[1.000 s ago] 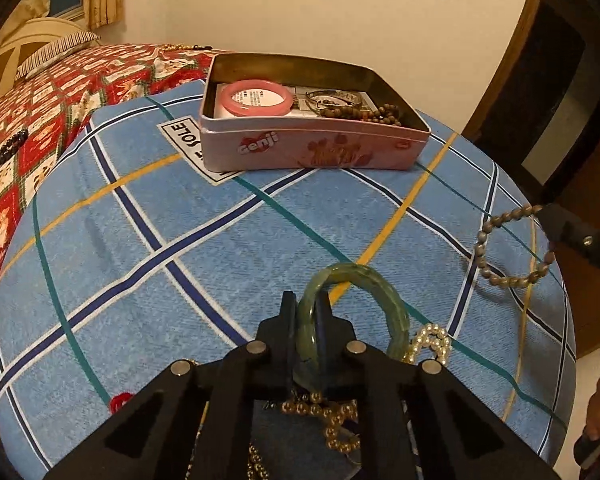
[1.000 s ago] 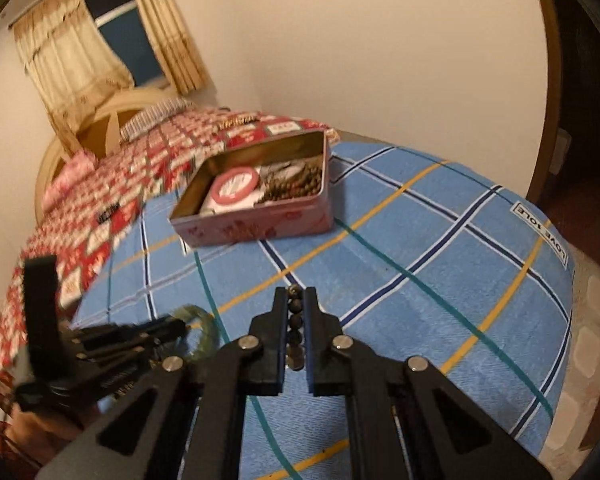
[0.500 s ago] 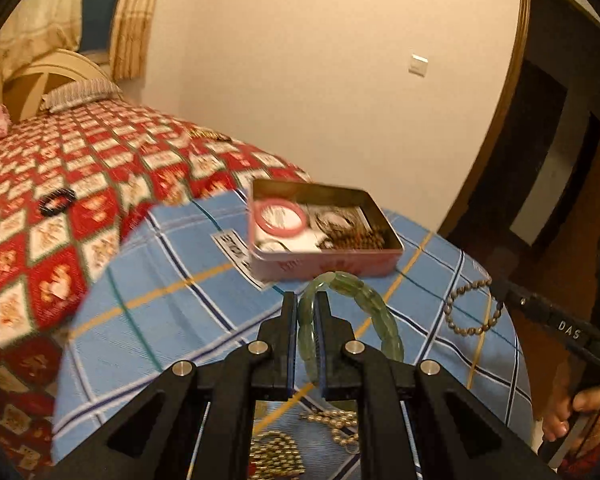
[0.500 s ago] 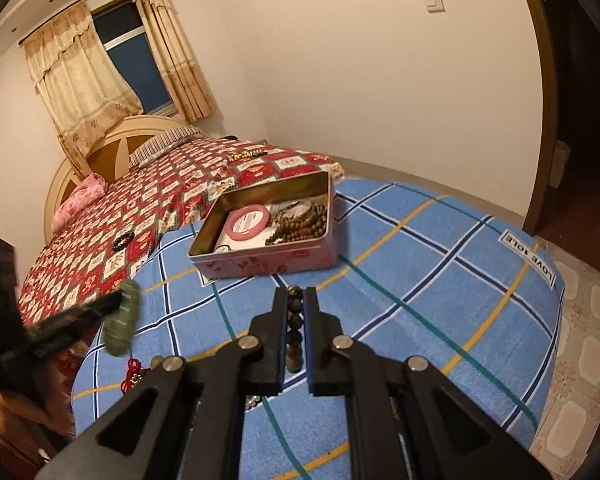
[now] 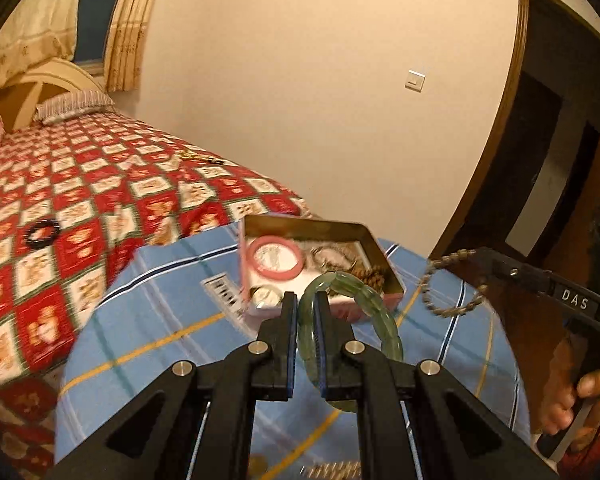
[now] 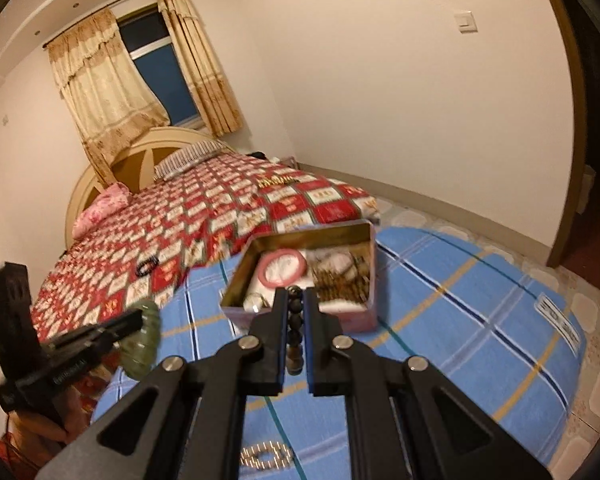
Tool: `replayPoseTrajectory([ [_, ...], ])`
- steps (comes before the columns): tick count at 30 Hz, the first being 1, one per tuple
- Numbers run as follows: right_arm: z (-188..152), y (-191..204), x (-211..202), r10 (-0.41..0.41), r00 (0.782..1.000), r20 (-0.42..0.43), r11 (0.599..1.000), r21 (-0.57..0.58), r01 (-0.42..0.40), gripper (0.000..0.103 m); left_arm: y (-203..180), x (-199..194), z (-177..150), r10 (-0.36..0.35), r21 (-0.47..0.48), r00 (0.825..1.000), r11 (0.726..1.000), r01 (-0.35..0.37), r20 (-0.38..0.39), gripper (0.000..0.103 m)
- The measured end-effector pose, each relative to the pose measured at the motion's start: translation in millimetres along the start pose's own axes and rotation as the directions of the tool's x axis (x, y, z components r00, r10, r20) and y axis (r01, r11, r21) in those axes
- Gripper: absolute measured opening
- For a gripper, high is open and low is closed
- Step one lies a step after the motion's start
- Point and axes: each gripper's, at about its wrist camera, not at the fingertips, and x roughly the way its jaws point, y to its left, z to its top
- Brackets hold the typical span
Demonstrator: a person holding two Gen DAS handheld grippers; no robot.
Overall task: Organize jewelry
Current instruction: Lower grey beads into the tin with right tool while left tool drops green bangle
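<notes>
My left gripper (image 5: 306, 300) is shut on a green jade bangle (image 5: 364, 304), held up above the blue checked table (image 5: 148, 320). The same bangle (image 6: 142, 344) shows at the left of the right wrist view, in the other gripper's tip. My right gripper (image 6: 294, 298) is shut on a string of dark wooden beads (image 6: 295, 328); its loop (image 5: 452, 288) hangs at the right of the left wrist view. Beyond both grippers stands an open pink tin (image 5: 268, 312) (image 6: 364, 312) holding a pink bangle (image 5: 274, 260) (image 6: 282, 268), metal bangles and brown beads.
A gold bead bracelet (image 6: 266, 454) lies on the table (image 6: 480, 320) below my right gripper. A bed with a red patterned cover (image 5: 100, 200) sits behind the table, a black bracelet (image 5: 42, 232) on it. A person's hand (image 5: 580, 400) holds the right handle. A dark doorway (image 5: 560, 120) is at right.
Both grippers have risen from the table with their jewelry and tilted up, so more of the room shows. The tin now appears smaller and farther below. Both grips are unchanged.
</notes>
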Motion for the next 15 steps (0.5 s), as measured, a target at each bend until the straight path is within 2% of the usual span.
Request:
replayPoseTrajectory([
  [4, 14.2, -5.9, 35.3, 0.075, 0.997, -0.006, 0.994, 0.076, -0.074, 0.009, -3.6, 31.7, 17.1, 0.000, 0.004, 1.000, 1.000, 0.000, 0.004, 0.007],
  [7, 18.5, -7.4, 60.0, 0.078, 0.997, -0.006, 0.993, 0.092, -0.077, 0.009, -7.0, 56.5, 26.3, 0.008, 0.018, 1.000, 1.000, -0.008, -0.009, 0.007],
  [11, 20.6, -24.5, 91.0, 0.105, 0.994, -0.028, 0.977, 0.187, -0.098, 0.009, -4.6, 85.3, 31.0, 0.027, 0.016, 0.999, 1.000, -0.027, -0.030, 0.007],
  [15, 17.5, -36.7, 100.8, 0.103, 0.994, -0.038, 0.972, 0.217, -0.092, 0.009, -0.4, 99.3, 31.1, 0.022, 0.005, 0.999, 1.000, -0.022, -0.042, 0.007],
])
